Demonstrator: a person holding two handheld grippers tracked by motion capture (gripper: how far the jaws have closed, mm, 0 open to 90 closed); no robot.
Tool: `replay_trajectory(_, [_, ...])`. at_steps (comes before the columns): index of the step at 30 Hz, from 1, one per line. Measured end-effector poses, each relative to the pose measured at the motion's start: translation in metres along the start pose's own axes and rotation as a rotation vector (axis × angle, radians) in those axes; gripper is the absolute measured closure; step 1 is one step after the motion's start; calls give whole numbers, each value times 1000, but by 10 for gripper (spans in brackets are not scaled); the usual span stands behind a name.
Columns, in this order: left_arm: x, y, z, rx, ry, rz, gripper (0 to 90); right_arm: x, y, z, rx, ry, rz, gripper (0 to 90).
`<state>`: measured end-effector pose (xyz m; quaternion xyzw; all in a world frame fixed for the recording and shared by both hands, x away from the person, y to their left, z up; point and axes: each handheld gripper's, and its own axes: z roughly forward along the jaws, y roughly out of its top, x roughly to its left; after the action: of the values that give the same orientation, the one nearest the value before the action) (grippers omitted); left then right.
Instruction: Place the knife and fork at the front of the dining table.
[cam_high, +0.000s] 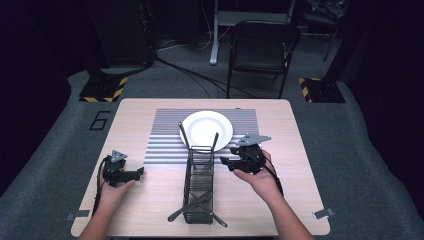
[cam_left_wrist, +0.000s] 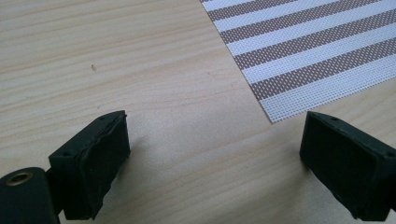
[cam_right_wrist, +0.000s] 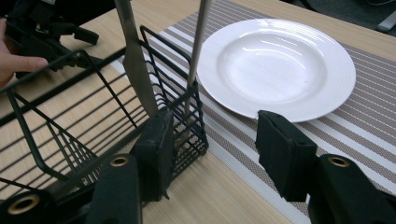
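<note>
- Watching right tool (cam_right_wrist: 210, 140): jaws part-open, empty, beside wire caddy (cam_high: 199, 180).
- Pinch one upright utensil (cam_right_wrist: 198, 51) squarely, lift straight; plate (cam_right_wrist: 275, 65) lies ahead.
- Left tool (cam_left_wrist: 210, 158) open, idle over desk (cam_left_wrist: 140, 70).

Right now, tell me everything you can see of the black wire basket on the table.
The black wire basket is a long, narrow, open-topped rack of thin dark wire, seemingly metal. It stands upright on the wooden table, lengthwise away from the person, its far end at the striped placemat just short of the white plate. Two utensils lean upright in the far end; more cutlery lies at the near end, handles sticking out. The right gripper is beside it, holding nothing.
</note>
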<state>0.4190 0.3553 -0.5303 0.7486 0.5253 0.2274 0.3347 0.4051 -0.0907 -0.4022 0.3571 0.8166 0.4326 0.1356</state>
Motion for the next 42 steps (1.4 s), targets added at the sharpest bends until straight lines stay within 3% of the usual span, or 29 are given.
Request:
replay_trajectory(11, [0, 0, 0, 1, -1, 1, 82, 5, 21, 10, 3, 20, -20, 527])
replay_trajectory(24, [1, 1, 0, 9, -6, 6, 83, 8, 29, 28, 12, 32, -17, 575])
replay_trajectory(34, [1, 1, 0, 9, -7, 7, 83, 11, 36, 34, -7, 35, -33, 729])
replay_trajectory(37, [1, 1, 0, 9, -8, 8, 83, 13, 36, 32, -15, 28, -50, 810])
replay_trajectory(42, [1, 1, 0, 10, -10, 11, 83, 16, 36, 30, -28, 37, -72, 830])
